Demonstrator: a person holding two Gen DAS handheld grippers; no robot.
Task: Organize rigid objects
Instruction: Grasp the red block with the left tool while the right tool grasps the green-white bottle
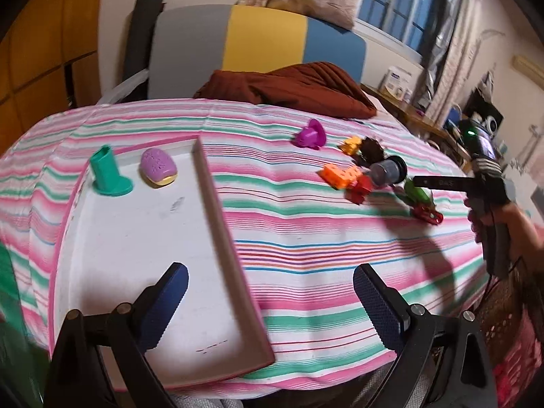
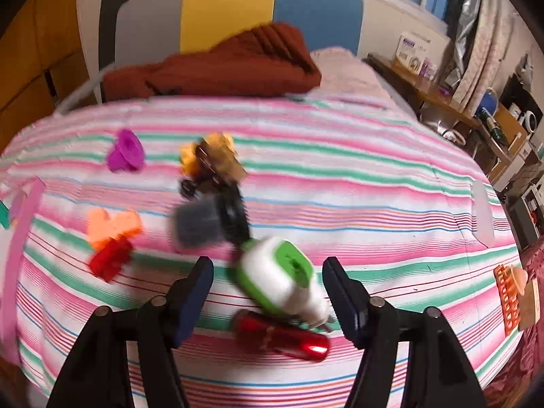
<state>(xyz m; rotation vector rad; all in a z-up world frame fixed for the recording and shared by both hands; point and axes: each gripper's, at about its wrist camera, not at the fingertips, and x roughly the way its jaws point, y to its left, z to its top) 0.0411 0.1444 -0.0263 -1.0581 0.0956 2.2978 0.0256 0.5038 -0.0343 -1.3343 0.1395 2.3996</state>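
- Your right gripper (image 2: 268, 292) has its fingers apart and empty, straddling the white-and-green bottle (image 2: 282, 280) on the bed (image 2: 374, 183); the bottle's long axis runs diagonally.
- Your left gripper (image 1: 270, 299), open and empty, hangs over the tray (image 1: 217, 224), well apart.

Left gripper (image 1: 270, 301): black angular arms, round silver screws at the pivots, fingers (image 1: 166, 306) faced with dark blue, finely dimpled pads.

Right gripper (image 2: 268, 297): same build, black arms, silver screws, dark blue pads. Seen from the left wrist camera at 3 o'clock: black body, grey handle, lit green lamp on top, thin black cable trailing below.
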